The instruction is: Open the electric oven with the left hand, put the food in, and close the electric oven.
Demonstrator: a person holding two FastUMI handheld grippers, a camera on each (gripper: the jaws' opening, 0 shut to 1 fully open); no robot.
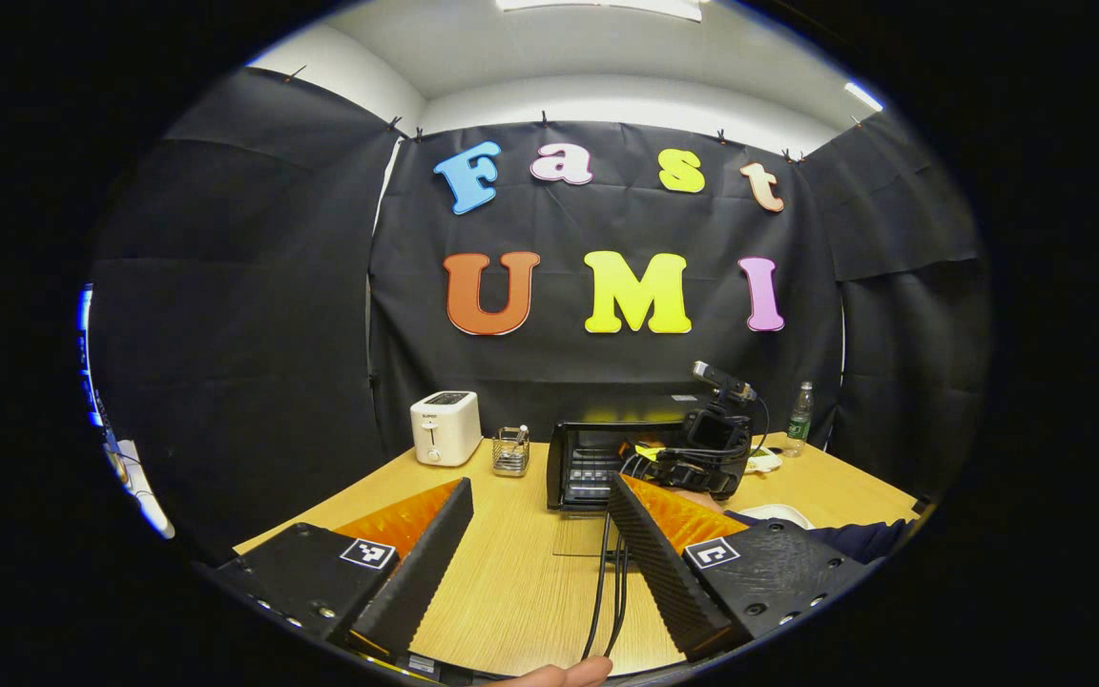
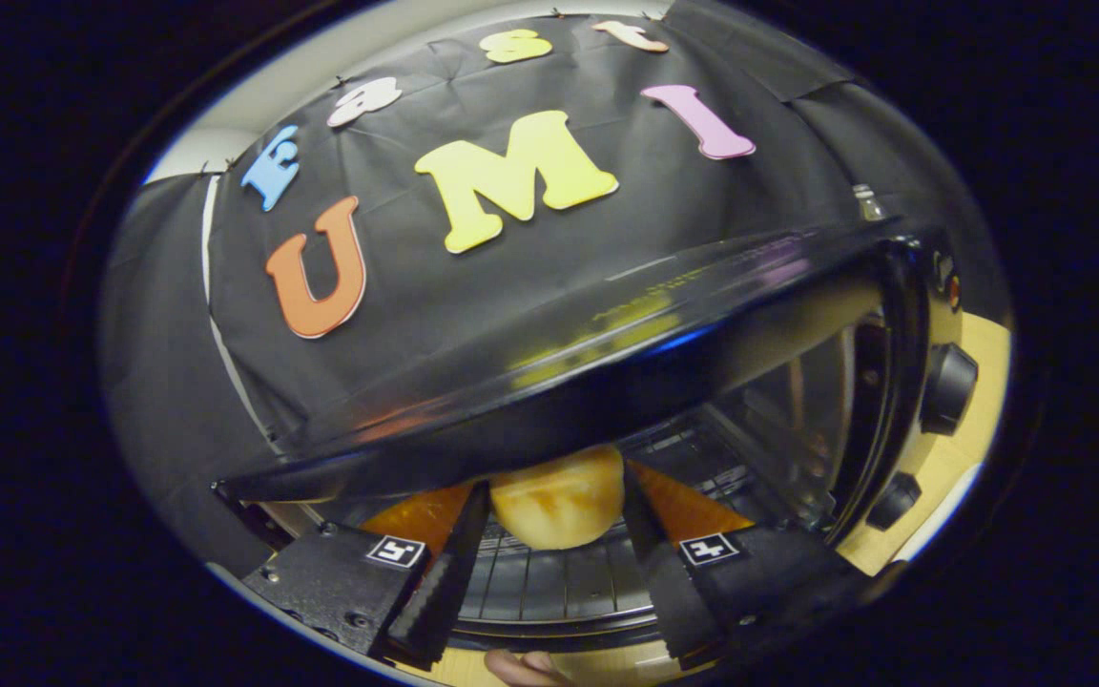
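The electric oven point(image 1: 597, 465) stands toward the far edge of the desk point(image 1: 511, 572), its glass door dropped flat. The left gripper point(image 1: 538, 534) hangs over the desk's near edge, fingers spread wide with nothing between them. Inside the oven cavity, the right gripper point(image 2: 554, 534) has its fingers against either side of the bun point(image 2: 559, 498) above the wire rack point(image 2: 549, 577).

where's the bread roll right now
In the right gripper view the bread roll sits between the right gripper fingers, over the wire rack just inside the open electric oven.
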